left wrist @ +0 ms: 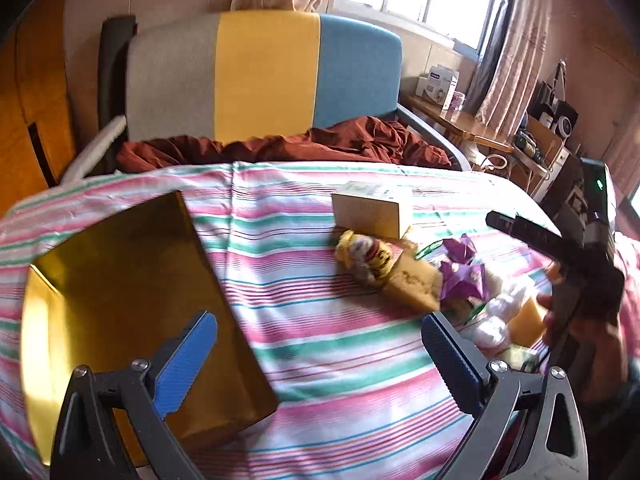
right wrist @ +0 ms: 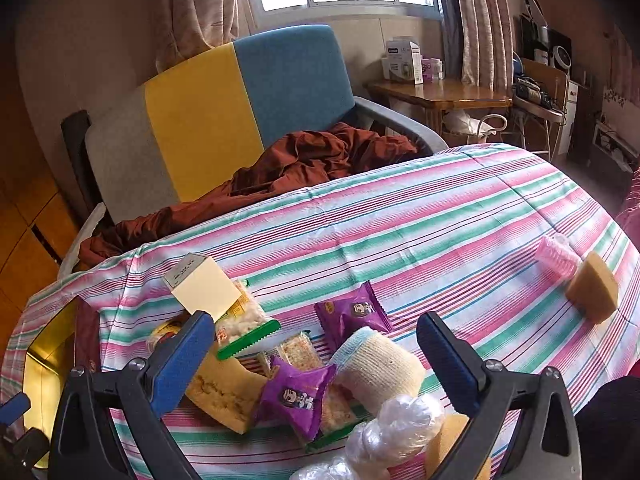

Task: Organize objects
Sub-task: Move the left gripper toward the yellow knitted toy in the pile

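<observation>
A gold box (left wrist: 120, 300) lies open-topped on the striped cloth (left wrist: 320, 340) at the left. My left gripper (left wrist: 320, 364) hovers open by its right wall, holding nothing. A small cream carton (right wrist: 202, 286), purple snack packets (right wrist: 352, 312), a rice-cracker bag (right wrist: 244, 322), a cream roll of bandage (right wrist: 380, 364), yellow sponges (right wrist: 224, 392) and crumpled clear plastic (right wrist: 396, 424) lie piled together. My right gripper (right wrist: 312, 364) stands open just above this pile, empty. A pink hair roller (right wrist: 558, 256) and a sponge wedge (right wrist: 594, 292) sit apart at the right.
Behind the table stands a grey, yellow and blue chair (right wrist: 240, 112) with a rust-red blanket (right wrist: 304, 168) on its seat. A wooden side table (right wrist: 440, 94) with boxes is further back by the window. A hand (left wrist: 592, 320) holds the right gripper's body.
</observation>
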Demonstrator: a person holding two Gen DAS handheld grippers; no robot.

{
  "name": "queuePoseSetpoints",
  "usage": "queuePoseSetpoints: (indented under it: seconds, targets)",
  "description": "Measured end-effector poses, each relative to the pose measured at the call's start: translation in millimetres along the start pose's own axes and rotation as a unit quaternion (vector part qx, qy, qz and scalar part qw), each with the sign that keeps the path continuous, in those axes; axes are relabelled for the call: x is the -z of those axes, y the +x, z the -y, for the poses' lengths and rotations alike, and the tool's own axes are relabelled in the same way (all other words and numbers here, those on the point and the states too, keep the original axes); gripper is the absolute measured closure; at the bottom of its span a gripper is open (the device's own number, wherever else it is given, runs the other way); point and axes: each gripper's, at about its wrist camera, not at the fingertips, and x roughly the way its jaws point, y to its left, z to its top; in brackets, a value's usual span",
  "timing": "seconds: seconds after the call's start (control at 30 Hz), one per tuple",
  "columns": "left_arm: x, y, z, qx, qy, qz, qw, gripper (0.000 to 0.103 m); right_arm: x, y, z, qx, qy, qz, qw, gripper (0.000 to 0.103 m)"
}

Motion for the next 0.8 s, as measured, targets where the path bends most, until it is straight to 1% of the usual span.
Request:
queuePoseSetpoints:
  seconds: [0.07,0.17,0.2,0.23,0.33,0.47,0.5,0.53,0.67,0.7,0.73,0.8]
  targets:
    - [-8.7,13.6,8.0,0.006,-0.001,-0.01,0.9999,0.0,-0.2,-1.2,1.0,-0.006,0.003,0.002,1.0,0.0]
    - [-20.1,40.1,17.8,0.001,0.001,-0.027,0.9996,0.0,-0.4,-0.4,2.7,-0.012,0.009,0.0,1.0,0.0]
    - [-23.9,51.5,20.6,0.005,-0.005,-0.038,0.9993,0.002,-0.5,0.3,3.2,-0.013,0.011,-0.002,1.0,0.0]
    - [-25.0,58.7,21.2,0.008,-0.008,-0.04,0.9991,0.002,-0.3,1.2,3.6,-0.015,0.012,-0.005,1.0,0.0]
    - [-31.9,81.7,24.9,-0.001,-0.01,-0.051,0.9987,0.002,0.1,2.6,3.5,-0.02,0.014,-0.01,1.0,0.0]
    - [-38.0,106.6,31.7,0.004,-0.01,-0.06,0.9981,0.002,0.5,3.3,4.5,-0.025,0.016,-0.012,0.999,0.0]
    - [-40.0,111.4,35.3,0.005,-0.005,-0.06,0.9982,0.005,0.2,3.1,4.4,-0.026,0.017,-0.011,0.999,0.0]
    - [-41.9,115.7,38.3,0.006,-0.003,-0.061,0.9981,0.01,-0.1,3.2,4.5,-0.027,0.017,-0.011,0.999,0.0]
    - [-47.8,140.3,43.9,0.011,-0.004,-0.074,0.9972,0.02,0.6,4.4,4.7,-0.031,0.02,-0.016,0.999,0.0]
    - [-48.2,144.9,43.4,0.014,-0.007,-0.078,0.9968,0.026,0.6,4.5,4.5,-0.03,0.017,-0.017,0.999,0.0]
    - [-48.7,150.8,42.9,0.018,-0.012,-0.084,0.9962,0.028,0.7,5.1,4.4,-0.03,0.017,-0.019,0.999,0.0]
    - [-48.0,160.7,42.9,0.015,-0.012,-0.093,0.9954,0.028,0.8,5.5,3.6,-0.03,0.017,-0.022,0.999,0.0]
